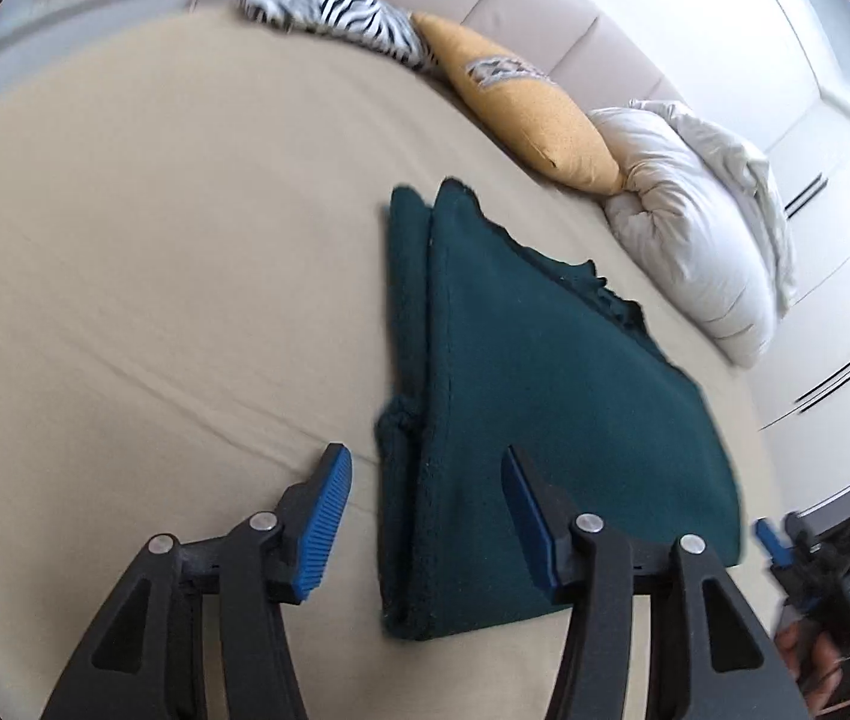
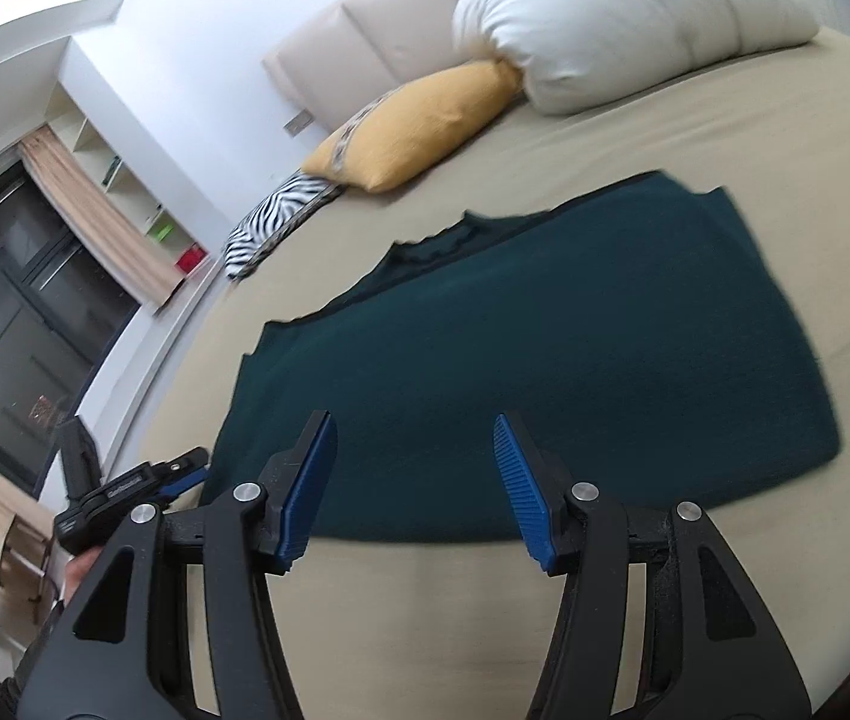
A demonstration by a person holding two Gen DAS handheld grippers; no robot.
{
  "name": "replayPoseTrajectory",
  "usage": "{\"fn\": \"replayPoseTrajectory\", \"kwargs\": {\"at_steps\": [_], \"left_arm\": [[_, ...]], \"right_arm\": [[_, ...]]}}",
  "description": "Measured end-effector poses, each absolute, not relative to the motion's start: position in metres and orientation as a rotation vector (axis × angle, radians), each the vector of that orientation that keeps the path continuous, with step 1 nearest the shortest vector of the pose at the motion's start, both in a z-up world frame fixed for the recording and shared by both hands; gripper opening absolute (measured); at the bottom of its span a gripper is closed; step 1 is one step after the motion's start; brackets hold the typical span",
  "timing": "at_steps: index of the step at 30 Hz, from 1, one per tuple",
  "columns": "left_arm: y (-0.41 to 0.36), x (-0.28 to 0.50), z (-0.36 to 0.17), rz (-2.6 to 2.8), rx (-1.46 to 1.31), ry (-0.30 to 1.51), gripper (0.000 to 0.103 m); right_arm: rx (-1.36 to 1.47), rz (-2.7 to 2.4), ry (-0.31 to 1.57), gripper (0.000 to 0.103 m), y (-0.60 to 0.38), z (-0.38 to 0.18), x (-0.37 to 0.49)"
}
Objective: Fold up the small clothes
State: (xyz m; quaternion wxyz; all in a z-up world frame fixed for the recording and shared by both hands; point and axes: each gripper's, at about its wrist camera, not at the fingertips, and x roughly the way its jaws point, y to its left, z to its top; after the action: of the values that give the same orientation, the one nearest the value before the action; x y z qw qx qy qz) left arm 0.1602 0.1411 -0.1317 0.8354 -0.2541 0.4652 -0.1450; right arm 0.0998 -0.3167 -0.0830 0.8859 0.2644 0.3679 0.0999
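A dark teal knit garment [image 1: 532,396] lies folded flat on the beige bed sheet [image 1: 155,270]. It also shows in the right wrist view [image 2: 574,348] as a wide flat rectangle. My left gripper [image 1: 425,480] is open and empty, above the garment's near left edge. My right gripper [image 2: 416,462] is open and empty, over the garment's near edge. In the left wrist view the right gripper [image 1: 784,540] shows at the far right, past the garment's right edge. In the right wrist view the left gripper [image 2: 179,474] shows at the garment's left corner.
A yellow pillow [image 1: 532,114], a zebra-print pillow [image 1: 329,6] and a white duvet bundle [image 1: 694,228] lie along the padded headboard [image 2: 365,36]. A dark window [image 2: 11,300] with curtains and a shelf [image 2: 137,192] stand left of the bed. White wardrobe doors [image 1: 832,192] stand to the right.
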Motion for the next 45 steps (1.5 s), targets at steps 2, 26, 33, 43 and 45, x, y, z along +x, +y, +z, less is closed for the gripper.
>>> {"fn": "replayPoseTrajectory", "kwargs": {"at_steps": [2, 26, 33, 43, 45], "left_arm": [[0.148, 0.167, -0.14, -0.34, -0.634, 1.002, 0.055], [0.161, 0.205, -0.173, -0.508, -1.004, 1.084, 0.019], [0.155, 0.206, -0.164, -0.498, -0.96, 1.076, 0.017], [0.045, 0.213, -0.079, -0.613, -0.723, 1.03, 0.016], [0.0, 0.216, -0.075, -0.655, -0.676, 1.043, 0.016]], "right_arm": [[0.566, 0.271, 0.791, 0.053, -0.304, -0.085, 0.109], [0.742, 0.558, 1.069, 0.053, -0.179, -0.143, 0.253], [0.737, 0.495, 1.134, 0.049, -0.163, -0.171, 0.284], [0.981, 0.536, 1.056, 0.053, -0.244, -0.155, 0.276], [1.051, 0.53, 1.032, 0.053, -0.278, -0.157, 0.273]]}}
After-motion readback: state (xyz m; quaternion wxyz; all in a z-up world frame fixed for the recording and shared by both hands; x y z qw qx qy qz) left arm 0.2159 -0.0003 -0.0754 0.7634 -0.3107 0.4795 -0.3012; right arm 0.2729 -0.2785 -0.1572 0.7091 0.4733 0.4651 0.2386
